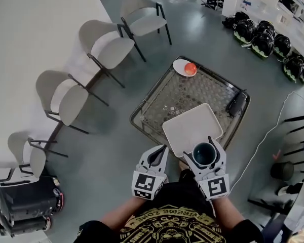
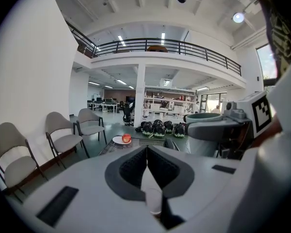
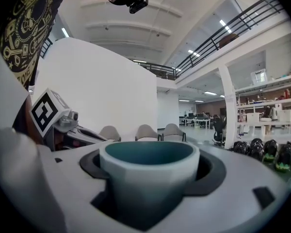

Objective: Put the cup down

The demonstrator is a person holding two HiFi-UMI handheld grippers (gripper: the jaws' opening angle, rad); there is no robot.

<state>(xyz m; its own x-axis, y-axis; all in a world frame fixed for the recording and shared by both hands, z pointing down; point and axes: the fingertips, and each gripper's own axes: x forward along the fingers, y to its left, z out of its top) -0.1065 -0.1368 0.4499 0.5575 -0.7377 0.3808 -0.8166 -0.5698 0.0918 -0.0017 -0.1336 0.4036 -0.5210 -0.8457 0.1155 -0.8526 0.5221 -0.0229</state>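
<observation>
A grey cup [image 1: 204, 154] with a dark teal inside sits upright between the jaws of my right gripper [image 1: 205, 147], which is shut on it. In the right gripper view the cup [image 3: 149, 178] fills the space between the jaws. It hangs over the near edge of a white tray [image 1: 192, 121] lying on a glass table [image 1: 157, 97]. My left gripper [image 1: 159, 150] hovers beside it on the left, shut with nothing in it; in the left gripper view the jaws [image 2: 147, 152] meet, and the cup [image 2: 203, 130] shows to the right.
A white plate [image 1: 180, 66] with a red apple [image 1: 190, 68] rests on the table's far corner, a black object [image 1: 237, 104] on its right edge. Several grey chairs [image 1: 111, 42] line the wall at left. Helmets [image 1: 266, 37] lie at far right, a black cart [image 1: 20, 201] at lower left.
</observation>
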